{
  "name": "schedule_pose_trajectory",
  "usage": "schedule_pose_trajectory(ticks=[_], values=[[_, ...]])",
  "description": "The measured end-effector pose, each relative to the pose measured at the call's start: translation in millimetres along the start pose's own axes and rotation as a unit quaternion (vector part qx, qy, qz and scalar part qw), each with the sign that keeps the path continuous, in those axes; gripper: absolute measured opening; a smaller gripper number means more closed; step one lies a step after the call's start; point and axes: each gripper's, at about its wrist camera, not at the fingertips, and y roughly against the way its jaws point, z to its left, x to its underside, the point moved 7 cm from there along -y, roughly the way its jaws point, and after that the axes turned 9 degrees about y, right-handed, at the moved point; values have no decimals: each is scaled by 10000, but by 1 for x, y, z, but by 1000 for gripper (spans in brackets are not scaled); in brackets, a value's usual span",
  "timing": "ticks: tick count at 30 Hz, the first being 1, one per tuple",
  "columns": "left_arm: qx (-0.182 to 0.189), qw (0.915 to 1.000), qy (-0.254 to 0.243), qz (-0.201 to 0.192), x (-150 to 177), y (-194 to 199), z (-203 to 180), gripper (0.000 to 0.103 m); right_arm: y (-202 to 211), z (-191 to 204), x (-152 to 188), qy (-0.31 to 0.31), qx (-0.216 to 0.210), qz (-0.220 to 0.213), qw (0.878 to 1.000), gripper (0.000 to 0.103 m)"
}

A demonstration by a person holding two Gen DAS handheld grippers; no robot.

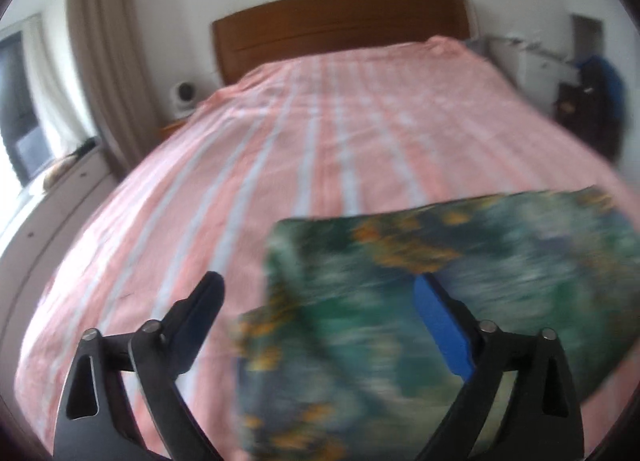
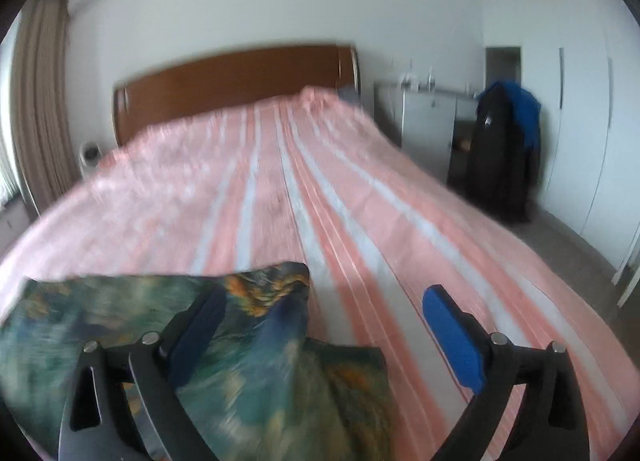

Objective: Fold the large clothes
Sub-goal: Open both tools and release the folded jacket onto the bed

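A green-blue garment with orange patches [image 1: 500, 261] lies folded on the near end of a bed with a pink striped sheet [image 1: 320, 133]. In the left wrist view my left gripper [image 1: 320, 295] hovers over the garment's left part with its jaws wide apart. Its blue-padded right finger [image 1: 440, 325] is over the cloth and its left finger [image 1: 200, 317] over bare sheet; neither pad presses on anything. In the right wrist view my right gripper [image 2: 325, 297] stands open above the same garment [image 2: 248, 373], at its right edge. Both views are blurred.
A wooden headboard [image 2: 232, 77] closes the far end of the bed. Left of the bed are a curtain [image 1: 100, 61], a window ledge and a small white device [image 1: 184, 95]. To the right stand a white cabinet [image 2: 428, 125], dark and blue clothes hanging [image 2: 504, 141], and wardrobe doors [image 2: 580, 121].
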Motion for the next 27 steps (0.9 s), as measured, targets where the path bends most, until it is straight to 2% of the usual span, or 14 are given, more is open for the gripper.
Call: schedule_pose_trajectory(ticks=[3, 5, 8, 9, 13, 15, 19, 22, 25, 27], values=[[451, 9986, -253, 98, 0, 10, -54, 99, 54, 11, 30, -126, -575, -172, 9981, 101], [647, 9965, -521, 65, 5, 12, -90, 99, 87, 22, 68, -33, -896, -38, 9960, 101], [716, 9931, -915, 149, 19, 10, -128, 99, 123, 32, 127, 64, -1238, 335, 9917, 101], [760, 9923, -946, 256, 25, 7, -135, 99, 137, 31, 149, 78, -1323, 432, 9902, 101], [801, 9923, -747, 585, 38, -5, -143, 99, 170, 16, 208, -55, -1227, 738, 9897, 101], [790, 9919, -768, 627, 44, -7, -146, 99, 170, 13, 218, -184, -1350, 971, 9859, 101], [572, 9860, -1432, 635, 77, -10, -165, 99, 163, 12, 204, -191, -1307, 681, 9889, 101], [452, 9825, -1696, 626, 108, 0, -168, 98, 156, 22, 206, -45, -1331, 730, 9884, 101], [662, 9794, -1801, 632, 137, 31, -162, 99, 154, 28, 211, -27, -1493, 862, 9850, 101], [792, 9711, -2121, 752, 162, 54, -161, 99, 155, 31, 210, 37, -1549, 849, 9843, 101]])
